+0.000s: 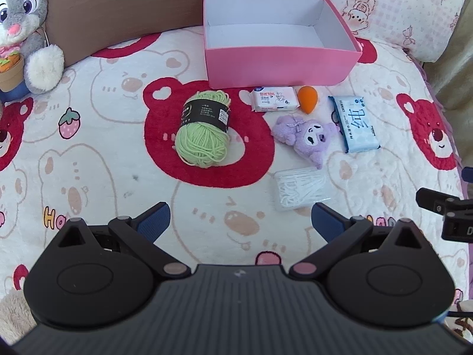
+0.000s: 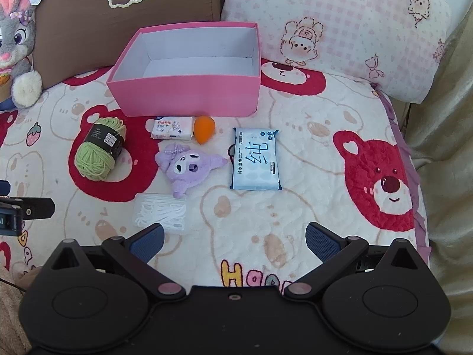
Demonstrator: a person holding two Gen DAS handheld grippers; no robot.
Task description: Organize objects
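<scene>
On the bear-print blanket [image 2: 295,207], six loose items lay in a cluster just in front of an open pink box [image 2: 189,94]. The box was empty, white inside, its mouth facing up; judged the intended bin, since everything sat within easy reach of its front wall.

Items noted:
- green yarn ball [image 1: 202,131], black paper band round its middle, small print unreadable
- small tissue pack [image 1: 275,99], red characters, too small to read
- orange makeup sponge [image 1: 307,99], touching the tissue pack's end
- purple plush toy [image 2: 189,168], face up, bow on its head
- blue wet-wipe pack [image 2: 255,159], one large character "纯" legible, smaller lines not
- clear box of white floss picks [image 2: 161,211], nearest the grippers

Left gripper [image 1: 239,222] was held low over the blanket, fingers spread wide, nothing between them. Right gripper [image 2: 233,239] likewise, jaws apart and empty, its left finger [image 2: 146,242] just beside the floss box. Both looked poised for a first pick; nothing was boxed yet.

Blanket lettering partly read "Ho". A grey rabbit plush [image 1: 20,29] sat against a brown cushion [image 2: 118,14], well apart from the cluster.
</scene>
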